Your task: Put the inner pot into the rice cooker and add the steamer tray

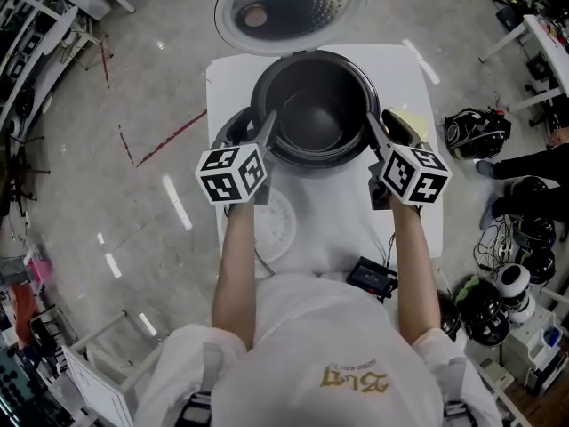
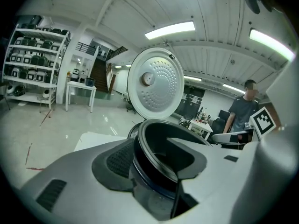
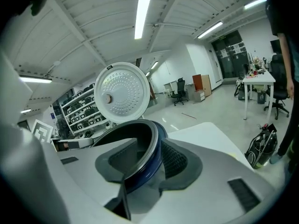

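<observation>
1. The left tongs (image 2: 153,164) are standing apart, straddling the left rim of the inner pot (image 1: 316,118). One jaw is outside the wall and one inside, and neither is clamping it.
2. The right tongs (image 3: 147,164) are also standing apart, straddling the opposite rim in the same way.
3. The inner pot is sitting down inside the rice cooker (image 1: 233,130), at the upper centre of the head view.
4. The cooker's lid (image 1: 292,7) is standing open at the top of that frame.
5. The cooker is resting on a white desk (image 1: 229,76).
6. A white round tray (image 1: 280,225) is lying on the desk just below the cooker, between the forearms.
7. A small black box (image 1: 372,277) is lying lower right of the tray.
8. A black bag (image 1: 476,132) is lying on the floor at the right edge.
</observation>
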### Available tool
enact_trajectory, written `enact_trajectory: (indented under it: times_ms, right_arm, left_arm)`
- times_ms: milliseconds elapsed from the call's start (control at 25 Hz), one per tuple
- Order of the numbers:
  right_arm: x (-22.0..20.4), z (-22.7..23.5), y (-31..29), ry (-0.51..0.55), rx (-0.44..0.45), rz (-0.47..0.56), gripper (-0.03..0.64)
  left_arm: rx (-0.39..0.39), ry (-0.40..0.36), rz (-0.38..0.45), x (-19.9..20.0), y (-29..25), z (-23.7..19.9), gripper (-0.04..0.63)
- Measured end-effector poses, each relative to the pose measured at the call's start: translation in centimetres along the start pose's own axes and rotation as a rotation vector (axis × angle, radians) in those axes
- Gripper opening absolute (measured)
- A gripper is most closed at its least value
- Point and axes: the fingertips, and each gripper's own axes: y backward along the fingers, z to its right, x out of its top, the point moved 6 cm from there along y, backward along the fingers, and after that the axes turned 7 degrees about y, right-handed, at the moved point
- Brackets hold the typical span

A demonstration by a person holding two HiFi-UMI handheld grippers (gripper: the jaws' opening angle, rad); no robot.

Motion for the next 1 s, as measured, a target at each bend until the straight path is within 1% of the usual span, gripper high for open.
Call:
enact_trajectory:
  times_ms: [120, 360, 640, 840, 1000]
  right_arm:
    - [-0.4, -0.2, 1.1, -0.006, 0.02, 0.012, 0.152]
    - [-1.8, -0.3, 4.3, -0.01, 0.09, 0.014, 0.152]
    - [-3.7, -3.3, 7.7, -0.011, 0.187, -0.008, 0.153]
    - [-5.6, -5.2, 8.9, -0.003, 0.244, -0.041, 0.153]
    - [-7.1, -6.1, 9.4, 0.006, 0.28, -0.067, 0.153]
  left_arm:
    - [0.014, 0.0, 0.015, -0.2, 1.0, 0.3, 0.225]
    - [0.045, 0.021, 0.048, -1.7, 3.9, 3.0, 0.22]
    - [0.093, 0.061, 0.075, -3.9, 9.9, 4.5, 0.219]
    - [0.134, 0.088, 0.076, -6.0, 13.3, 4.3, 0.218]
    - [0.165, 0.112, 0.08, -7.5, 15.0, 3.8, 0.213]
